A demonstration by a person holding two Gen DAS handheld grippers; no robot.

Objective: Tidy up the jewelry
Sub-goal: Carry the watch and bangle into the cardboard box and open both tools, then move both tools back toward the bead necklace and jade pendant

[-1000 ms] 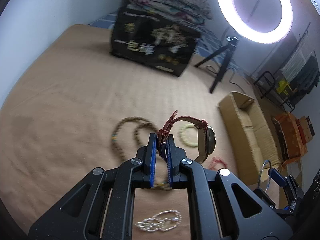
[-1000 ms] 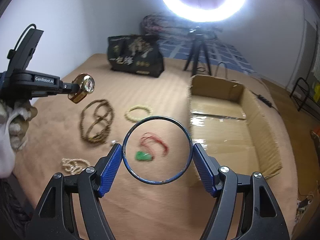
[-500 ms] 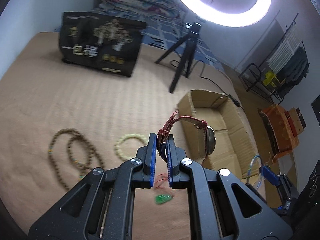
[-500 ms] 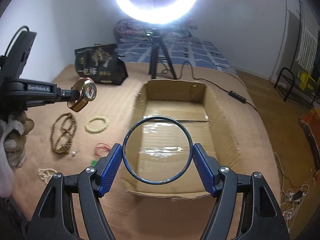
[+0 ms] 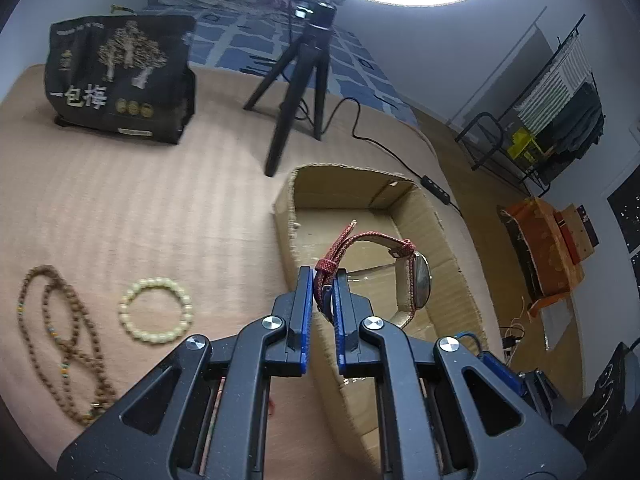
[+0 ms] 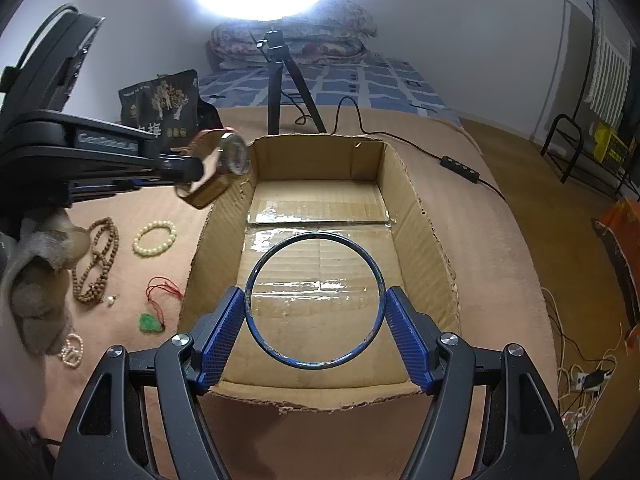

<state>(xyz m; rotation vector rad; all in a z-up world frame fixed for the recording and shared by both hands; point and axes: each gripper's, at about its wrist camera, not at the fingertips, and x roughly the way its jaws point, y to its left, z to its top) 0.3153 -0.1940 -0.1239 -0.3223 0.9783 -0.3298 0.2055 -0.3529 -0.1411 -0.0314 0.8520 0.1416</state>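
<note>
My left gripper (image 5: 323, 286) is shut on the red woven strap of a wristwatch (image 5: 416, 286) and holds it in the air over the left wall of an open cardboard box (image 5: 286, 216). The watch also shows in the right wrist view (image 6: 224, 164), at the box's far left corner. My right gripper (image 6: 315, 320) is shut on a thin blue bangle (image 6: 248, 304), held above the box (image 6: 416, 208) floor. On the tan bed cover left of the box lie a pale bead bracelet (image 6: 155, 237), a brown bead necklace (image 6: 98, 264), a green pendant on red cord (image 6: 151, 323) and a pearl piece (image 6: 72, 351).
A black printed bag (image 5: 120, 80) and a ring-light tripod (image 5: 298, 80) stand behind the box. A cable with an inline switch (image 6: 460, 168) runs past the box's far right corner. Folded quilts (image 6: 292, 44) lie at the back. The bed edge and wooden floor are to the right.
Both grippers have moved right from the loose jewelry to the box. The watch now hangs at the box's left wall and the bangle is over the box floor. Both grips are unchanged.
</note>
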